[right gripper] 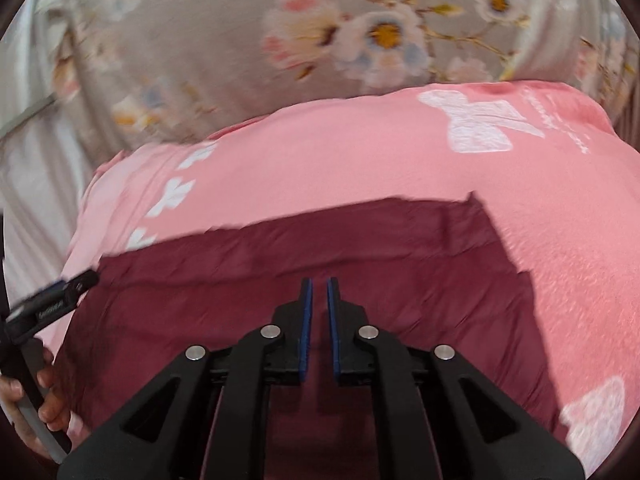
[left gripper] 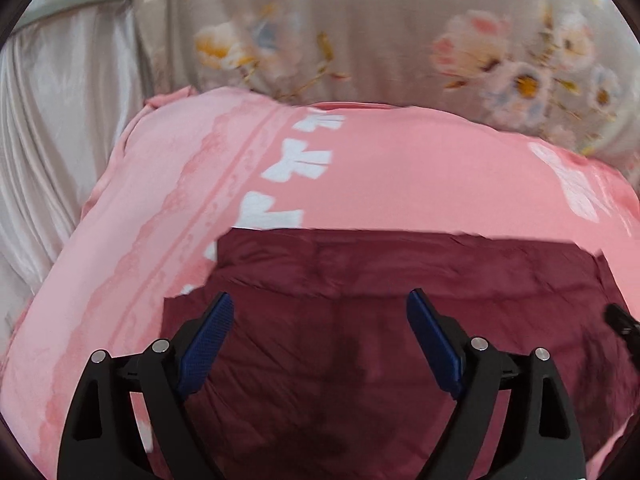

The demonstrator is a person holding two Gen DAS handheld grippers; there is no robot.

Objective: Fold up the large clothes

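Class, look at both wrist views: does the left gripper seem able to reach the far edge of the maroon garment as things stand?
Probably yes. The left gripper is open over the maroon garment, and nothing lies between its fingers and the far edge; only the pink sheet lies beyond.

A soft pink bed sheet with white bow shapes [left gripper: 400, 168] covers the near part of the bed. Behind it, far off, lies a grey blanket with big blurry flowers [right gripper: 224, 40]. At the far left hangs a shiny pale curtain with folds [left gripper: 52, 120].
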